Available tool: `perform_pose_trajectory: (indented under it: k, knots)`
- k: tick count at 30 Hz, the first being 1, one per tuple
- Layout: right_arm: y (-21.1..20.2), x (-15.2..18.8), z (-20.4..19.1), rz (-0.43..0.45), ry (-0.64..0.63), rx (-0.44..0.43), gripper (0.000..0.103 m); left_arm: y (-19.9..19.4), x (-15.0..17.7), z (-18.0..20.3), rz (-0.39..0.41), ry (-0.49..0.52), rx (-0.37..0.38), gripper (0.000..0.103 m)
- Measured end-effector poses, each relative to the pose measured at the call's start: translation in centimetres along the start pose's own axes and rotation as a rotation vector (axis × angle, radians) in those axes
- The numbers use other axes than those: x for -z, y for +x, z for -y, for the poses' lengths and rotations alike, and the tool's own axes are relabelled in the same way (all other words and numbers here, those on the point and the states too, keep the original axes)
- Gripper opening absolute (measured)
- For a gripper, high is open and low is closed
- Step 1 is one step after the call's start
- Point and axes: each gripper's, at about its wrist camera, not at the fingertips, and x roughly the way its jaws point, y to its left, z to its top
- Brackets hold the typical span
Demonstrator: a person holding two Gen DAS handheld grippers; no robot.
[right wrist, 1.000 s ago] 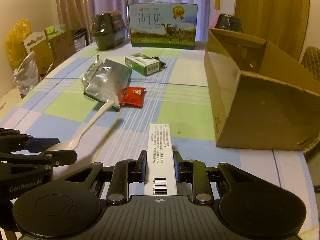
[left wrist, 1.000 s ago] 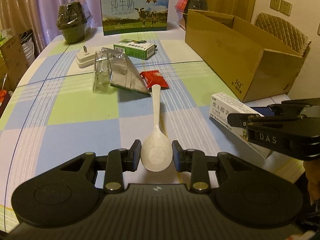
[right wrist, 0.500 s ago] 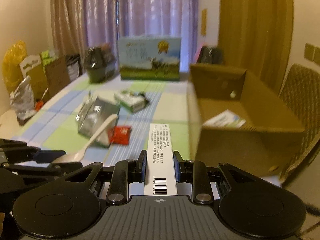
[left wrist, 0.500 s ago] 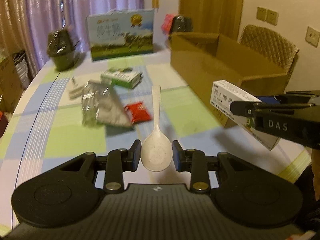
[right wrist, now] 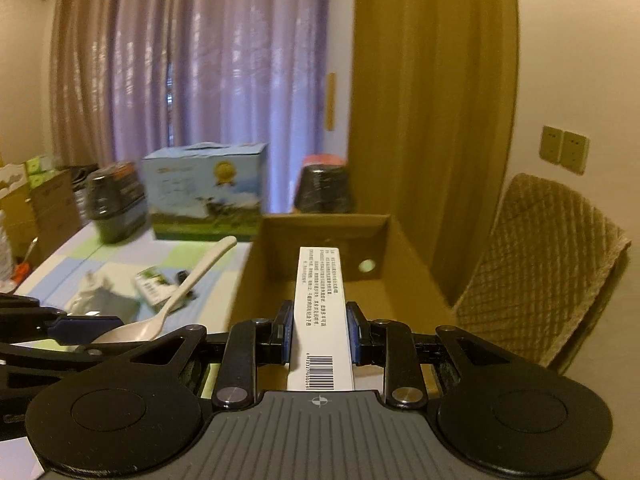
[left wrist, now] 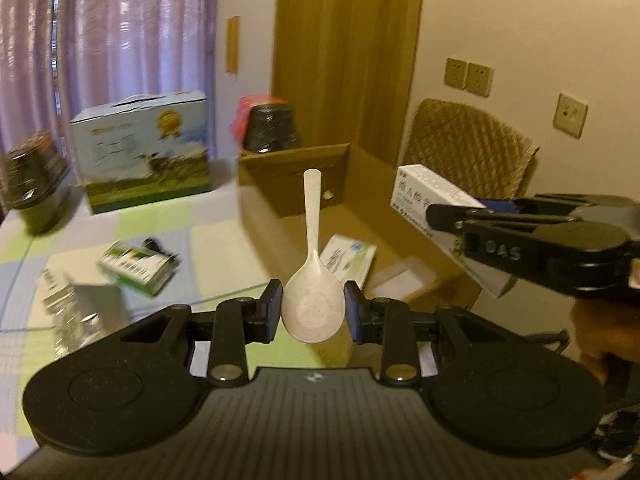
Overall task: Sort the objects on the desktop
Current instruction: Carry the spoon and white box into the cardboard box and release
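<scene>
place: home dining room | cues: purple curtains [right wrist: 200,100], checked tablecloth [left wrist: 224,248], cushioned chair [right wrist: 540,272]

Cream spoon [left wrist: 313,304] — checked pastel tablecloth [left wrist: 208,252].

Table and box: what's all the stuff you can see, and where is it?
spoon: 1, white, held up in left gripper
long box: 1, white, in right gripper
carton: 1, brown, open, on table's right side
packets: 2 at least, white, inside carton
milk box: 1, blue-green, far end of table
small box: 1, green-white, on table
foil pouch: 1, silver, blurred, on table's left
tubs: 2, dark, wrapped, far end
chair: 1, woven tan, right of carton
table: 1, checked cloth
left gripper: black, shut
right gripper: black, shut
hand: 1, partly seen, lower right
</scene>
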Motion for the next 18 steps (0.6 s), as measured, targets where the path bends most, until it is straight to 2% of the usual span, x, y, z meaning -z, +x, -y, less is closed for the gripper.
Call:
perform_pose_trajectory:
  k: [8, 18]
  knots:
    - [2.5, -0.7, 4.0, -0.01, 0.033, 0.026, 0.023, 3.9, -2.6, 1.9, 0.001, 0.013, 0.032, 0.028]
    - [4.4, -0.4, 5.7, -0.035, 0.07, 0.032, 0.023, 7.2, -3.5, 2.7, -0.04, 0.007, 0.043, 0.028]
